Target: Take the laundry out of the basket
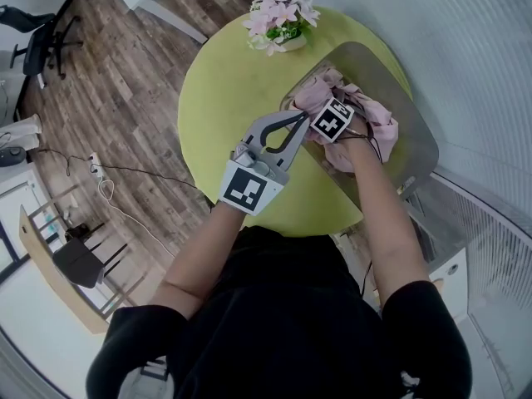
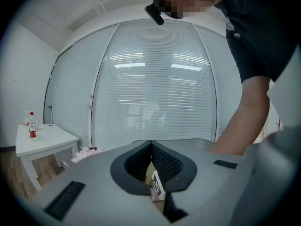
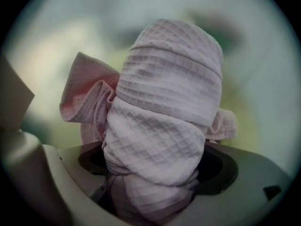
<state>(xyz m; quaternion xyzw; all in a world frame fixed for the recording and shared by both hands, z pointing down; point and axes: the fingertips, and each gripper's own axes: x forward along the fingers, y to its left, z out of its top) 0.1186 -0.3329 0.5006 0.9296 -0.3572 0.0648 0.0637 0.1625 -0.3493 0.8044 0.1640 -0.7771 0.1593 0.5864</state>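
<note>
The pink laundry (image 1: 378, 116) lies bunched in the grey basket (image 1: 418, 135) at the right side of the round green table (image 1: 224, 98). My right gripper (image 1: 331, 125) points steeply down into that pile, only its marker cube showing. In the right gripper view, pink waffle-weave cloth (image 3: 164, 112) fills the space between the widely spread jaws and hides the fingertips; I see no pads pressing on it. My left gripper (image 1: 301, 119) hovers above the table just left of the basket, its jaws shut with the tips (image 2: 151, 145) meeting and no cloth in them.
A pot of pink flowers (image 1: 281, 19) stands at the table's far edge. Beyond the table are window blinds (image 2: 155, 88) and a small white table (image 2: 42, 138) with bottles. An office chair (image 1: 37, 44) and cables (image 1: 104, 185) are on the wooden floor to the left.
</note>
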